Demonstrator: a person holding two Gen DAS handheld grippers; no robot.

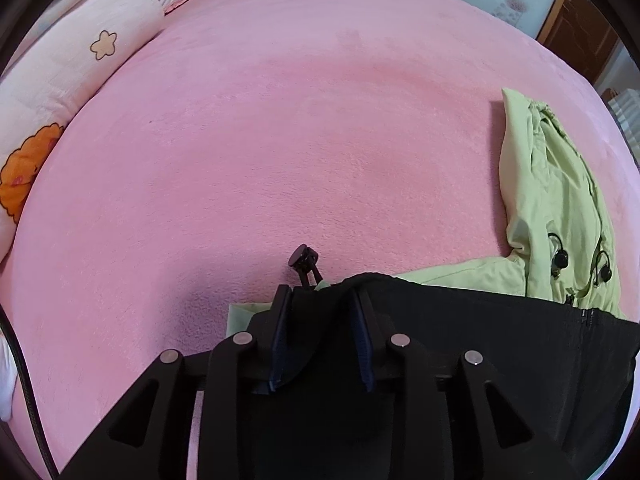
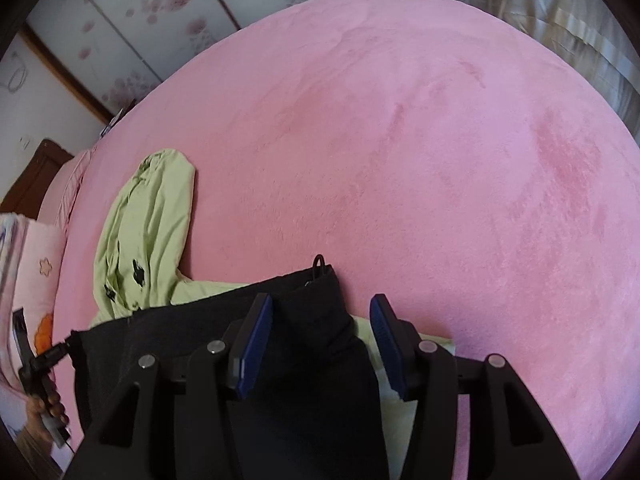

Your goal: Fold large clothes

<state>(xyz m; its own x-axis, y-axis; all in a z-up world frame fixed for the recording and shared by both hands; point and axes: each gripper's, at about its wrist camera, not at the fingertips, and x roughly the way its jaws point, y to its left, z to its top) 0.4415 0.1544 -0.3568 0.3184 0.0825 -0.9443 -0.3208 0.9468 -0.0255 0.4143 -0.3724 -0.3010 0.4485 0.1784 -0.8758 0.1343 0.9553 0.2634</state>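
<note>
- Spread across the pink plush bed cover (image 1: 280, 140): a pale green hooded jacket with a black lining (image 1: 560, 208), hood end stretched away, black hem panel (image 1: 500, 340) pulled back over the green body toward the near edge.
- Placed that way to halve the garment's length, by the look of it; black edge lying fairly straight between the two tools.
- Left hand-held gripper (image 1: 322, 336): blue pads parted narrowly, black cloth corner between them but no visible pinch. Apparently letting go now that the fold is laid.
- Black toggle and drawcord (image 1: 305, 263) poking out just past that corner, resting on the cover.
- Right hand-held gripper (image 2: 320, 344): jaws wide, black corner beside the left pad, right pad clear over green fabric and pink plush. Released.
- Both tools pointing steeply down at the hem corners, one per corner, keeping the edge even.
- Cartoon-print pink pillow (image 1: 60, 80) well apart at the bed's side, clear of the folding area.
- Fold not finished; hood and sleeves left to tuck.
</note>
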